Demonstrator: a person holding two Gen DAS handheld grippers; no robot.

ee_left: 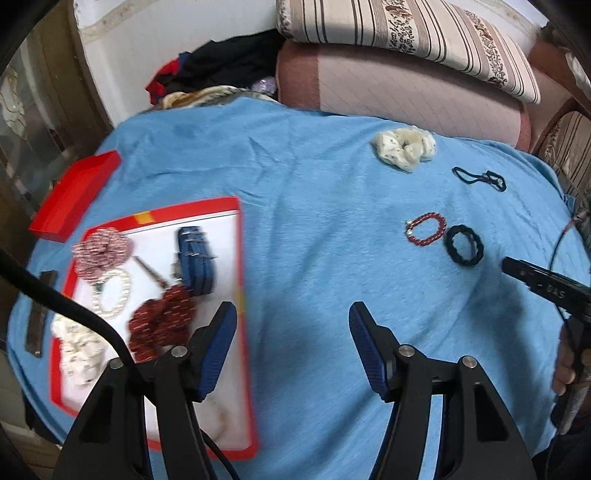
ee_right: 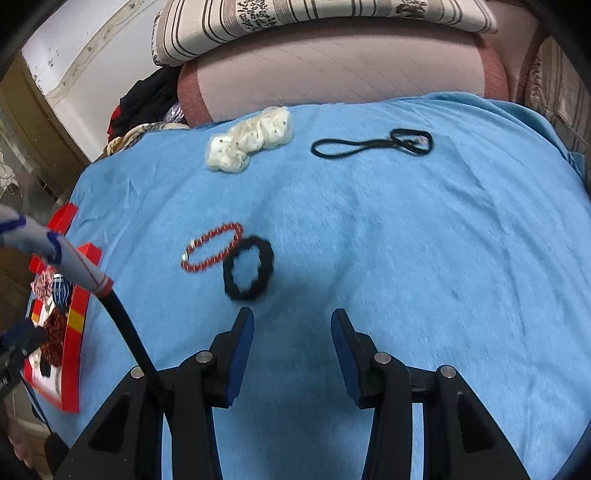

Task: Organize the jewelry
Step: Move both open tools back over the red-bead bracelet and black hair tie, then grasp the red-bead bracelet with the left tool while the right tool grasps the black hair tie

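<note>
On the blue cloth (ee_left: 303, 192) lie a red bead bracelet (ee_left: 425, 229), a black scrunchie (ee_left: 464, 244), thin black hair ties (ee_left: 480, 178) and a cream scrunchie (ee_left: 404, 147). The same show in the right wrist view: bracelet (ee_right: 212, 247), black scrunchie (ee_right: 248, 272), hair ties (ee_right: 373, 144), cream scrunchie (ee_right: 249, 144). A red-rimmed white box (ee_left: 242, 258) at the left holds a pearl bracelet (ee_left: 112, 293), a blue strap (ee_left: 195, 260), and red and pink scrunchies. My left gripper (ee_left: 291, 317) is open and empty beside the box. My right gripper (ee_right: 291, 325) is open and empty just short of the black scrunchie.
A red box lid (ee_left: 74, 197) lies at the far left of the cloth. A dark strap (ee_left: 38, 314) lies left of the box. Pink cushion (ee_left: 399, 85) and striped pillow (ee_left: 406, 33) bound the back edge. Dark clothes (ee_left: 221, 66) pile at the back left.
</note>
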